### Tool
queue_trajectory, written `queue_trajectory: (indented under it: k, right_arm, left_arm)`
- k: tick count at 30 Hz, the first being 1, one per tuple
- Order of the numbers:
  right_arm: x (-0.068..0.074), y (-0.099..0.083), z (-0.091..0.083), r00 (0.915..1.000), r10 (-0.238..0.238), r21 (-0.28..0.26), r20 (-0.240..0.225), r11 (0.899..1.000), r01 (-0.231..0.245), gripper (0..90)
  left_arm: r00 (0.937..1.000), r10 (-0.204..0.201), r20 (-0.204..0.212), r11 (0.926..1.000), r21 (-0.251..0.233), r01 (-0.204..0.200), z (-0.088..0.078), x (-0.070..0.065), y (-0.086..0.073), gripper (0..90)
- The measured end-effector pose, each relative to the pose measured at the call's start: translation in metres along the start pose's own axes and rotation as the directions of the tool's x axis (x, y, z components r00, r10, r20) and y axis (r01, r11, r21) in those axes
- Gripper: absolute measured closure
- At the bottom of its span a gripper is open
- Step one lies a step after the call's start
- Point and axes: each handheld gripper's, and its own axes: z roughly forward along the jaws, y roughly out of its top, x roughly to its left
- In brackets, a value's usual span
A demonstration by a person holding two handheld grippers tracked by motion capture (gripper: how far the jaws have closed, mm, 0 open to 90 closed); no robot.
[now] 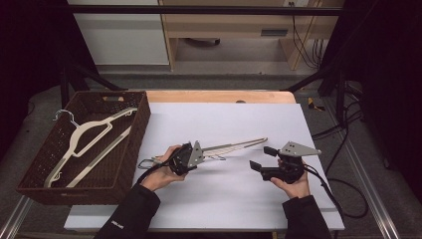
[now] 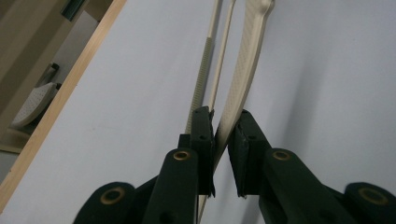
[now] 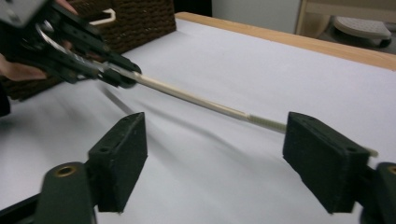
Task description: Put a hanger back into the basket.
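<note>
1. While your left hand-held gripper [image 1: 201, 155] pinches the cream hanger [image 1: 239, 145] near its middle, the hanger runs out from it toward the right of the high view, its far tip ending at centre frame just above and left of your right hand-held gripper [image 1: 263, 158].
2. In the left gripper view the two black jaws are closed on one flat arm of the hanger [image 2: 240, 84], with the thin bar passing just beside the left jaw and the whole hanger stretching to the top of the frame. So its long axis lies nearly along that gripper's own line.
3. Your right hand-held gripper [image 3: 215, 161] is wide open and holds nothing. In its own view the hanger's bar [image 3: 205, 102] crosses from upper left to right, beyond the jaws, and its end disappears behind the right jaw.
4. I judge the right hand to be the one nearer the free tip, so any second grasp falls to it. The bar lies across the open gap, not along it, which suits a closing pinch.
5. A second hanger [image 1: 84, 142] lies in the brown woven basket [image 1: 134, 149] at the left of the high view, well apart from both grippers, on the white table [image 1: 224, 199].
</note>
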Motion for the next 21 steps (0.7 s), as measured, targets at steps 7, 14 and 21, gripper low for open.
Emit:
queue_trajectory:
  k: [7,14,21]
  right_arm:
    - [-0.005,-0.006,0.003,0.9991,0.011,0.028,0.04,1.0,-0.012,13.0]
    - [-0.007,-0.008,0.002,0.9988,0.023,0.033,0.043,0.999,-0.024,11.9]
    - [-0.008,-0.007,0.002,0.9986,0.023,0.031,0.048,0.999,-0.025,10.7]
  left_arm:
    - [0.9992,-0.038,-0.011,0.9993,0.006,0.038,-0.003,0.008,0.002,81.8]
    - [0.9969,-0.078,-0.014,0.9968,0.018,0.078,-0.007,0.017,0.002,85.8]
    - [0.9759,-0.218,0.013,0.9757,-0.022,0.218,-0.018,0.027,-0.003,86.8]
